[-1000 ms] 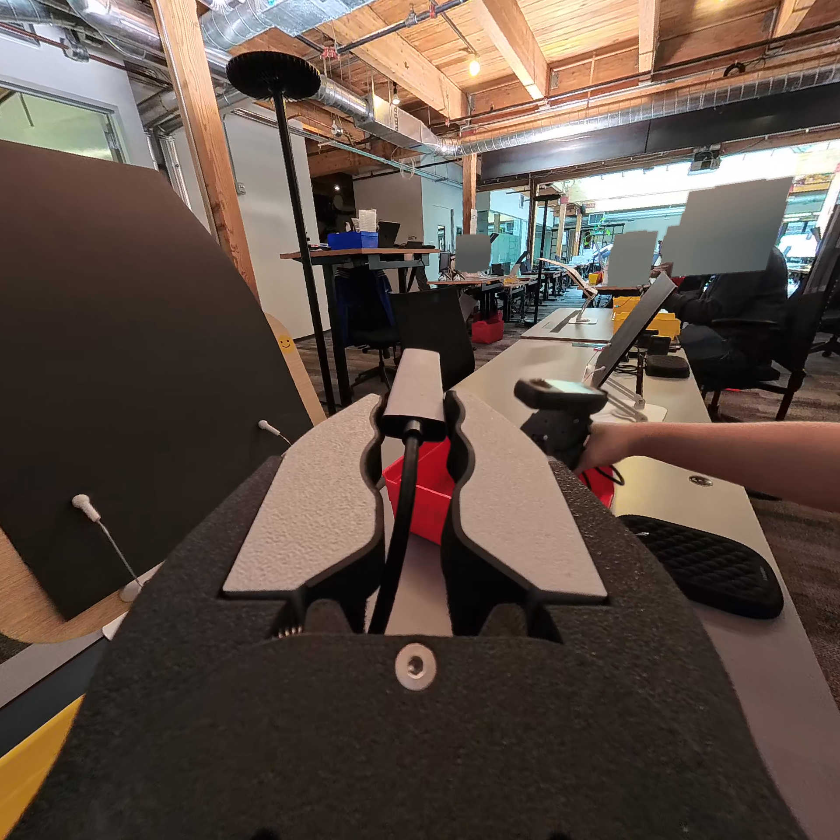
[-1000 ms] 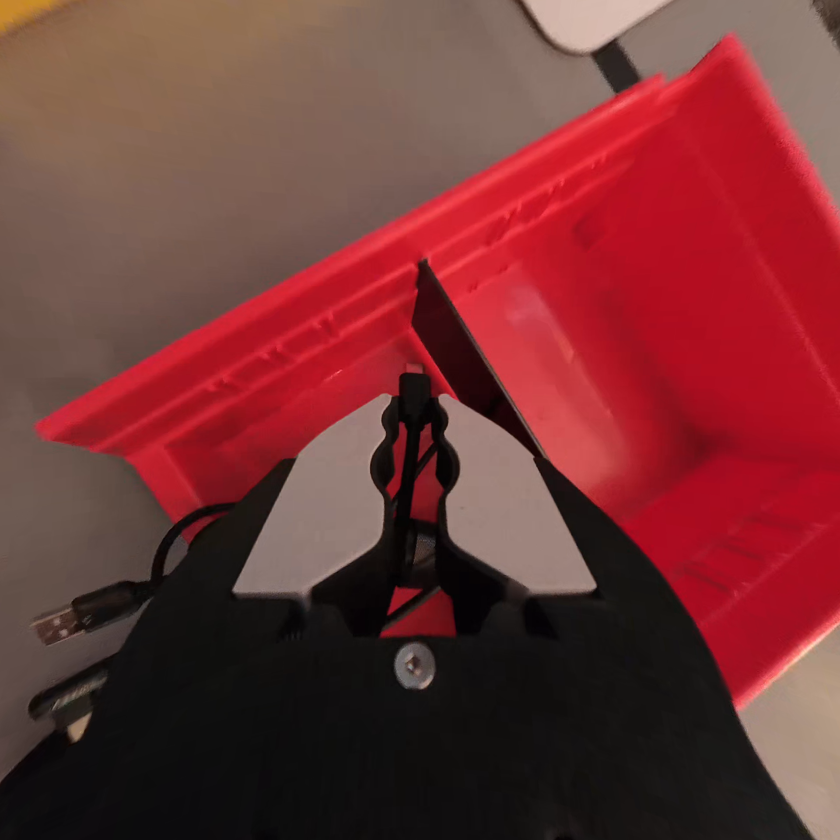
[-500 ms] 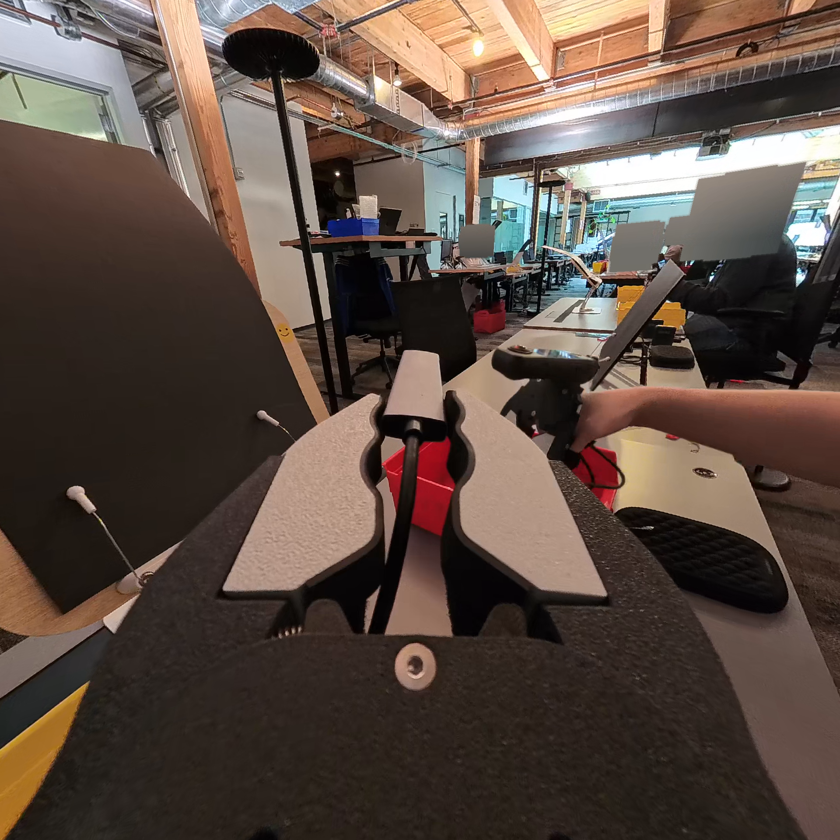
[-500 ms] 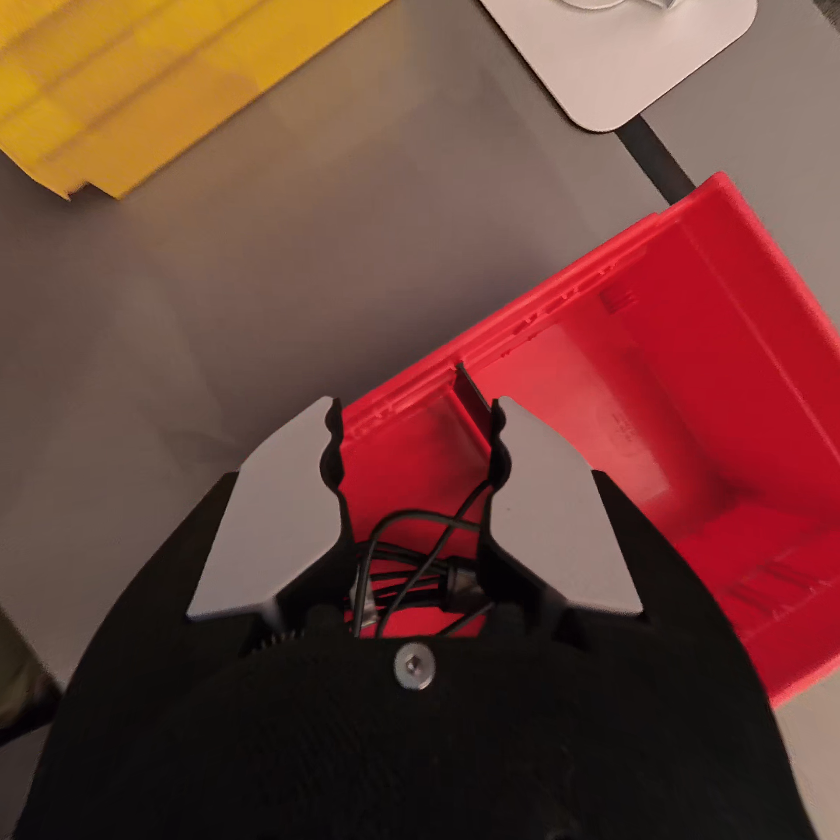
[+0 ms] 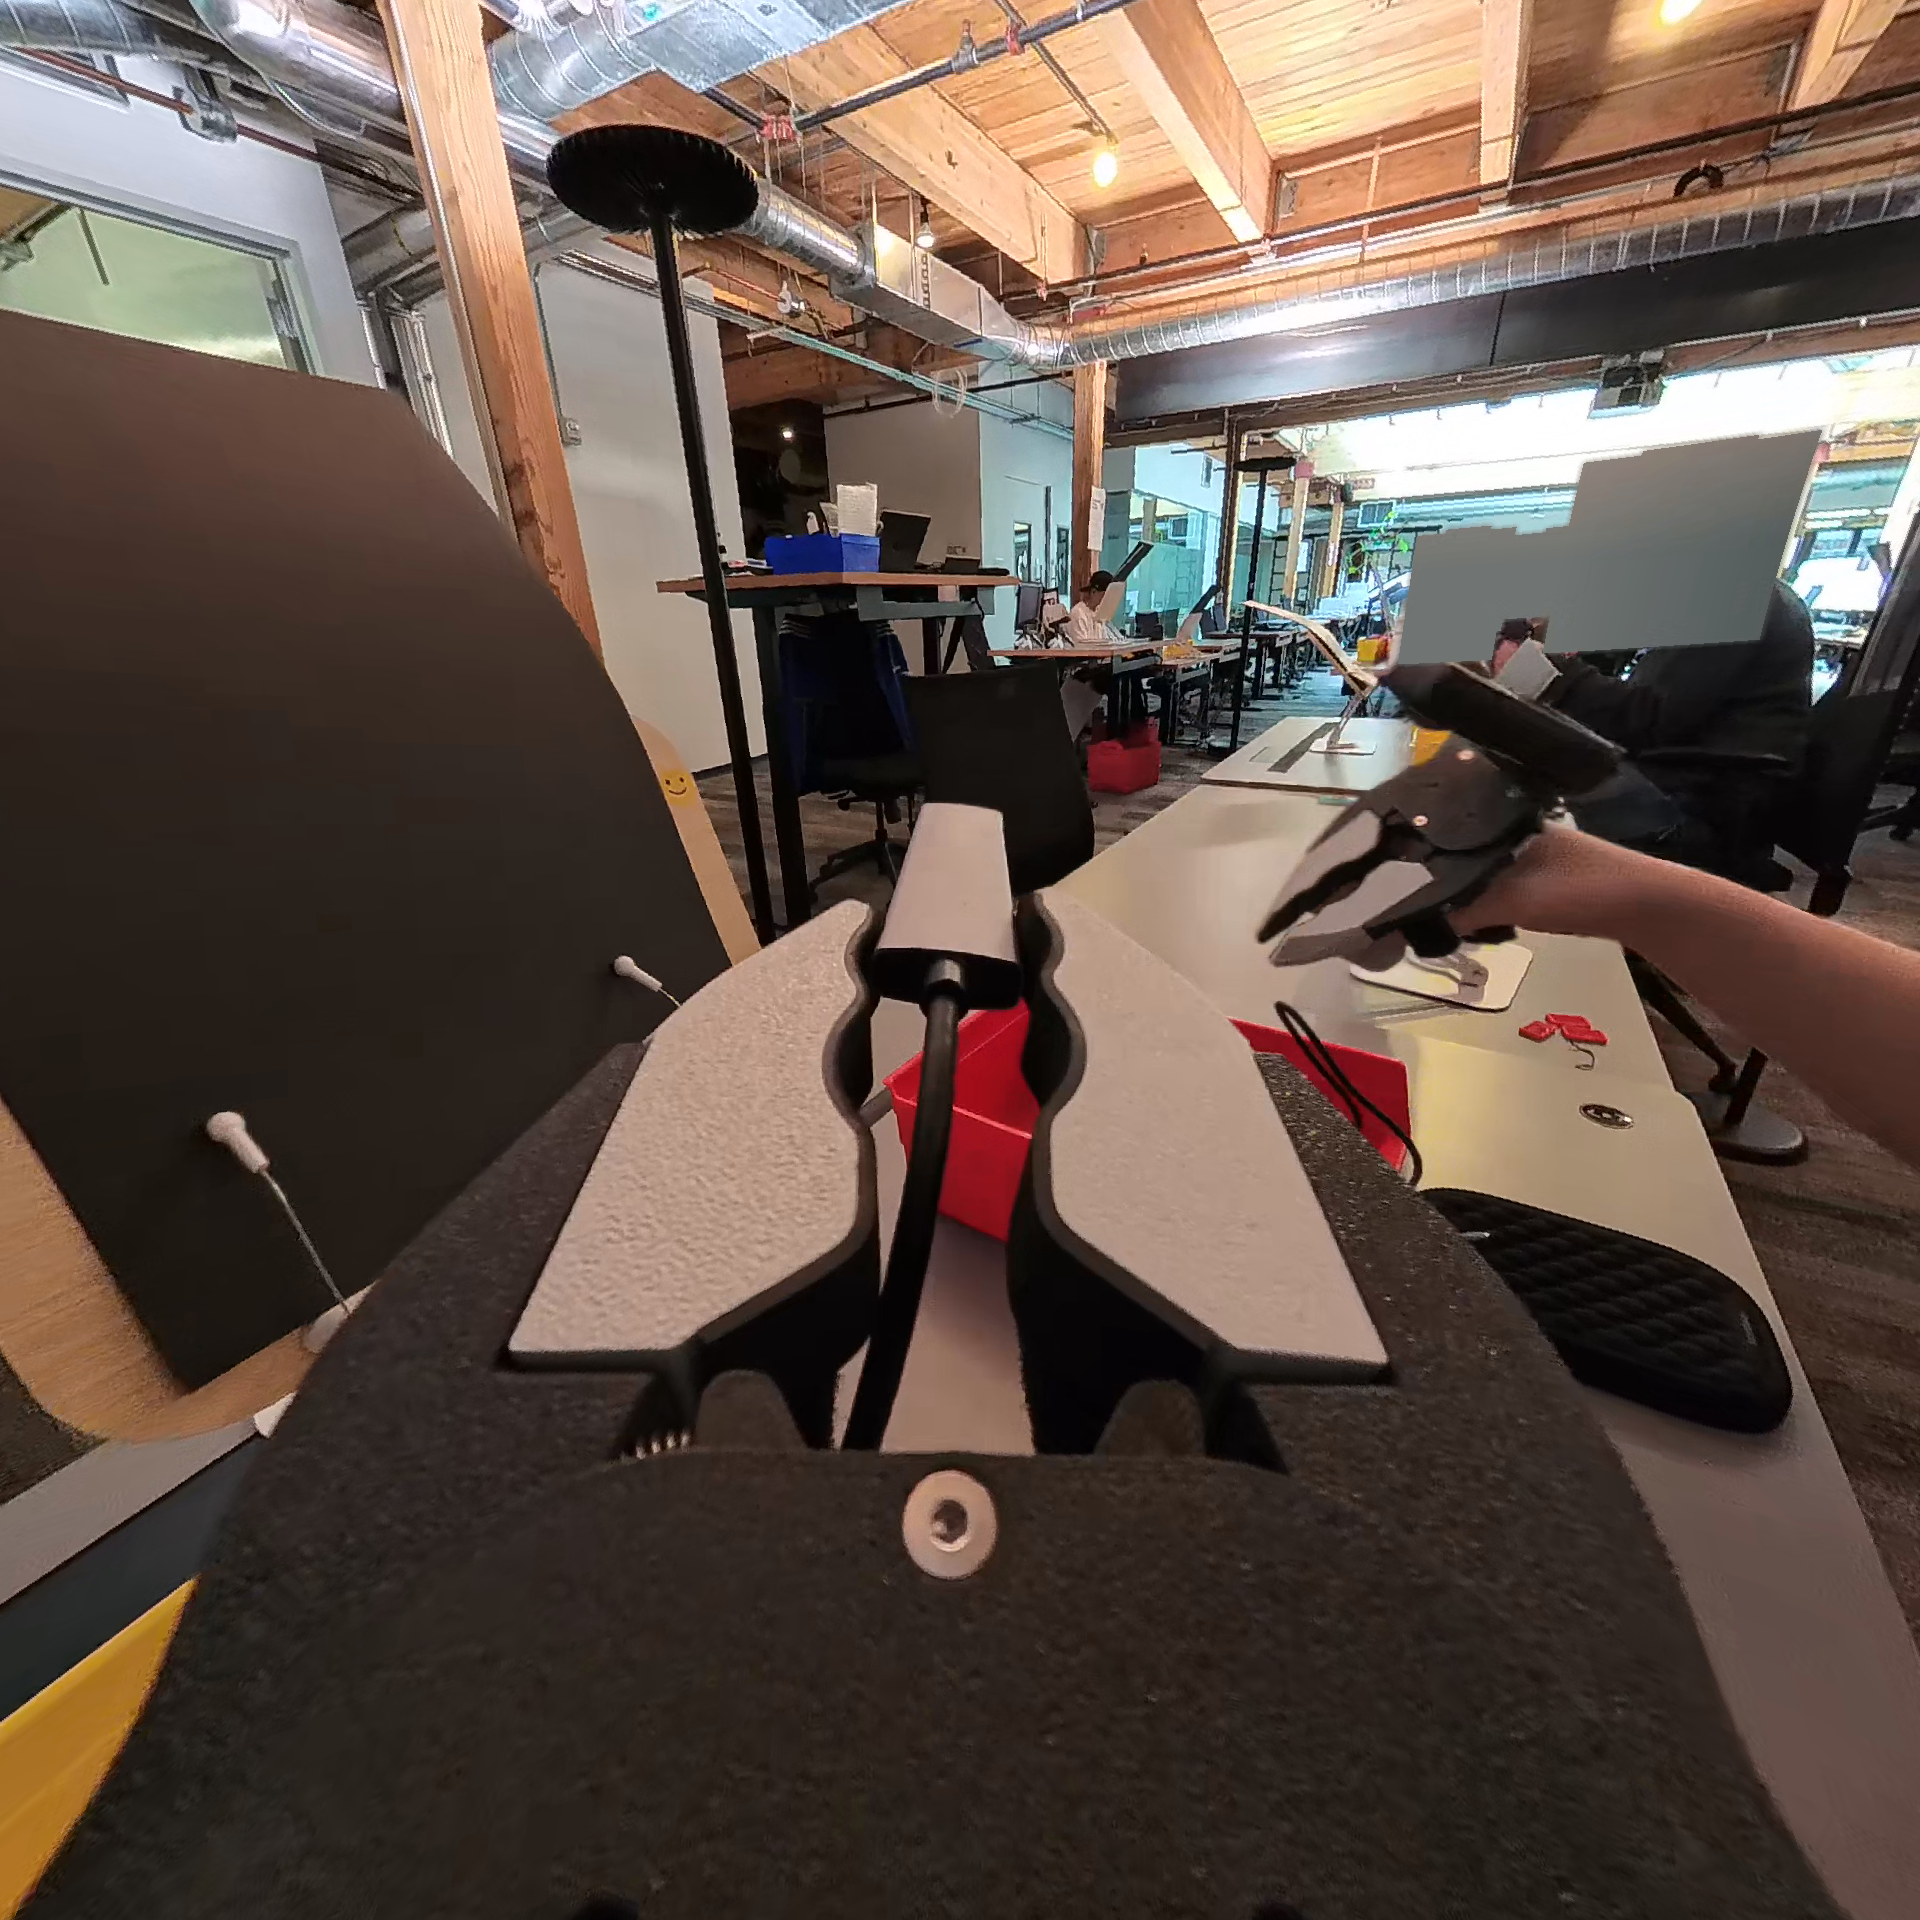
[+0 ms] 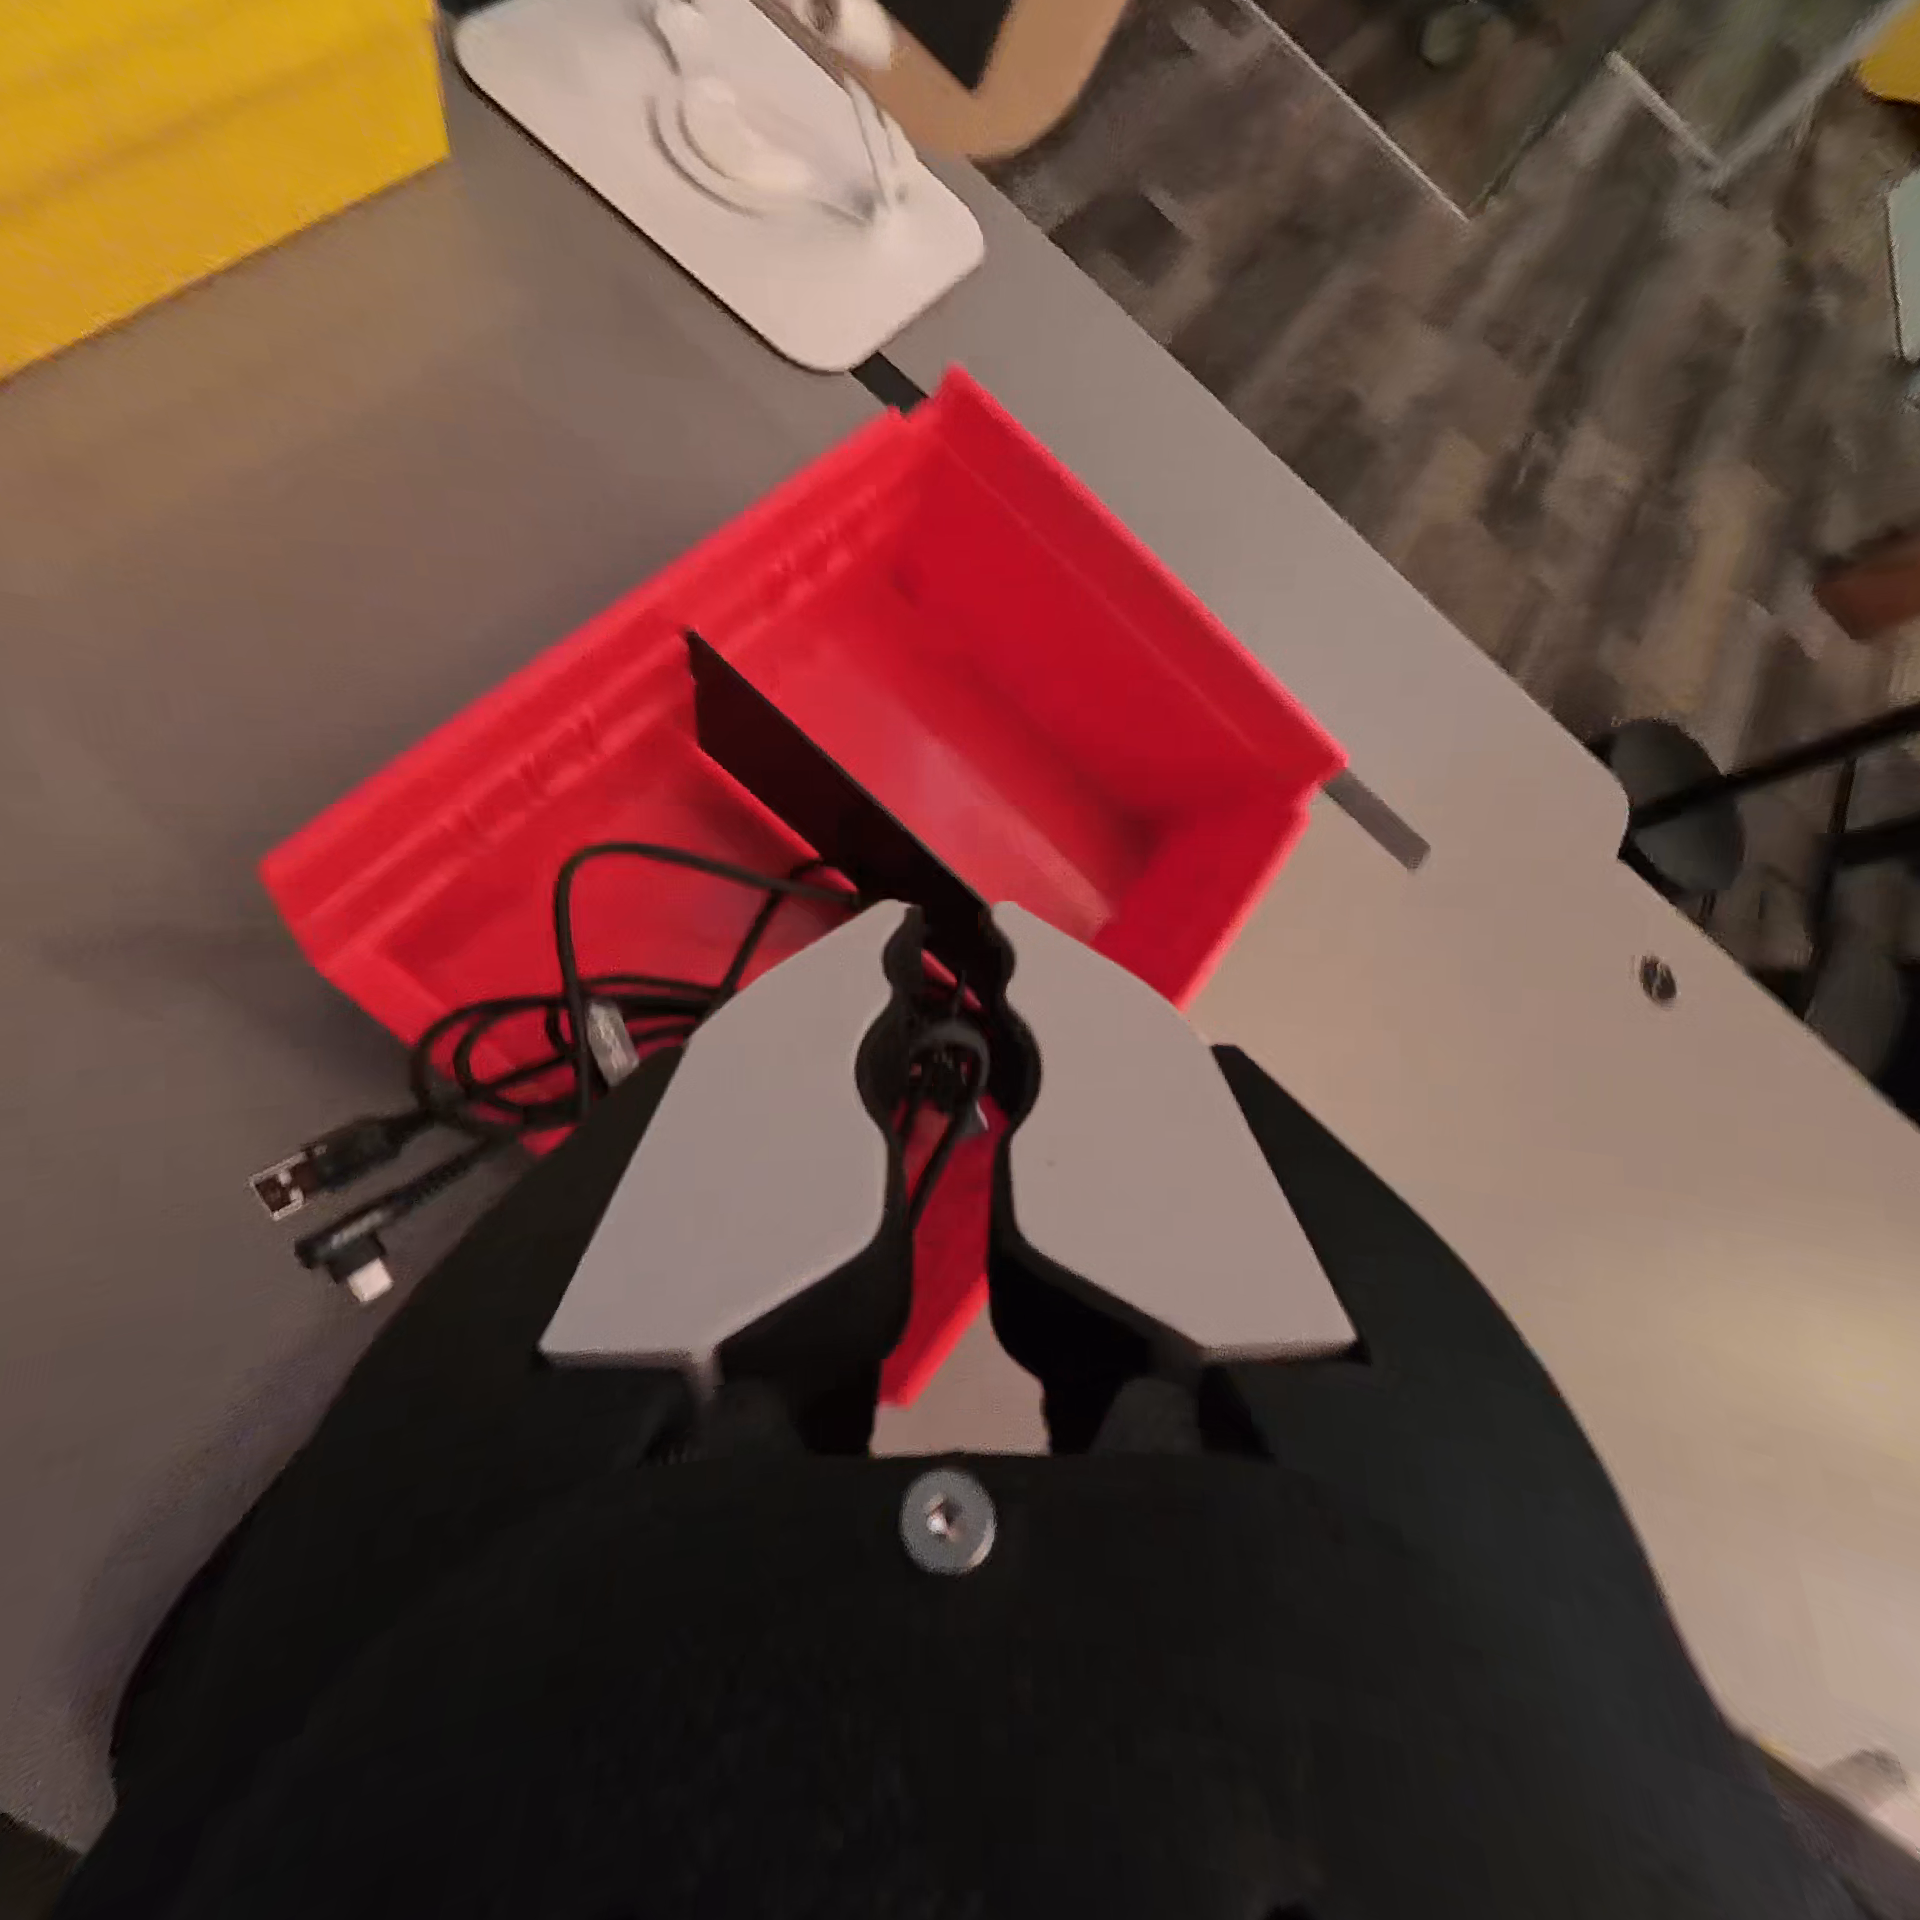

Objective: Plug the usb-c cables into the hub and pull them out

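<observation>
My left gripper (image 5: pixel 945 910) is shut on a grey hub (image 5: pixel 952 873) and holds it up over the table; the hub's own black lead (image 5: pixel 914 1195) runs back between the fingers. Below it stands a red bin (image 5: pixel 966 1143). My right gripper (image 6: pixel 945 920) is shut and raised over the bin (image 6: pixel 582 727); it also shows in the left wrist view (image 5: pixel 1273 940), right of the hub. Several black cables (image 6: pixel 499 1049) lie coiled in the bin's left compartment, with plug ends (image 6: pixel 312 1179) hanging onto the table. I cannot tell whether a cable is pinched.
A black divider (image 6: pixel 821 790) splits the bin. A yellow box (image 6: pixel 187 156) and a white stand base (image 6: pixel 748 177) lie beyond it. A black mesh pad (image 5: pixel 1621 1309) sits right of the bin. A dark panel (image 5: pixel 260 831) stands close on the left. The table edge runs along the right.
My right gripper was shut on a cable plug in the bin, opened and left the cable there, then rose and closed. The left gripper and hub have held still.
</observation>
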A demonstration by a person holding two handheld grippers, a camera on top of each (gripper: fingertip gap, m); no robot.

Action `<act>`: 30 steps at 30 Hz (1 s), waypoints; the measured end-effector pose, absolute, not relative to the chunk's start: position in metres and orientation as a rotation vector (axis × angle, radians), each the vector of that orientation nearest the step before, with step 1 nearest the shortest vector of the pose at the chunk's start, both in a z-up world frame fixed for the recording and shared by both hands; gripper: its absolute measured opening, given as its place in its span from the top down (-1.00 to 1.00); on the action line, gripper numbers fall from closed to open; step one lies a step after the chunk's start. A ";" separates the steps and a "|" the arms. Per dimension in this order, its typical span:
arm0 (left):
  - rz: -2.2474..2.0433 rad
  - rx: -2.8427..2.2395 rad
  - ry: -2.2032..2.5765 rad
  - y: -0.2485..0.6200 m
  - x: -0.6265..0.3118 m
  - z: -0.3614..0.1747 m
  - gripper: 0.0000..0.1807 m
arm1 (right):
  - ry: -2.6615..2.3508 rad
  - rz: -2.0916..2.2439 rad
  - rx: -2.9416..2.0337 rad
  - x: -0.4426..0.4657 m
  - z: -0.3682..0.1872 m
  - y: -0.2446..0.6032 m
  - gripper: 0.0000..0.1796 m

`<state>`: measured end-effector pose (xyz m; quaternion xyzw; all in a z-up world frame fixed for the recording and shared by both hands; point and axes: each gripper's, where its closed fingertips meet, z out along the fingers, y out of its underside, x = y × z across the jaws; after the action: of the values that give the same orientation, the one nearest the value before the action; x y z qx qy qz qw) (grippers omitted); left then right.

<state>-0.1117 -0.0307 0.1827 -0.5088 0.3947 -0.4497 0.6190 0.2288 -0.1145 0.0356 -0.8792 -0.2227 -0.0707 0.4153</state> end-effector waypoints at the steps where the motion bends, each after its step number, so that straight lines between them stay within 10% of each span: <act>1: -1.038 -1.171 0.905 -0.030 -0.112 0.183 0.74 | -0.518 -0.170 -2.219 0.236 0.031 -0.122 0.98; 12: -1.030 -1.164 1.030 -0.038 -0.092 0.166 0.74 | -0.585 -0.296 -2.455 0.238 -0.052 -0.123 0.97; 20: -0.954 -1.054 1.304 -0.065 -0.068 0.140 0.73 | -0.745 -0.832 -2.041 0.223 0.079 -0.112 0.68; 30: -1.054 -0.908 1.520 -0.117 -0.050 0.126 0.74 | -1.245 0.107 -1.468 -0.029 0.126 -0.114 0.44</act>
<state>-0.0496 -0.1169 0.1256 -0.3777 0.6325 -0.4387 0.5146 -0.0288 -0.1139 0.1261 -0.6255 -0.5304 0.0456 0.5703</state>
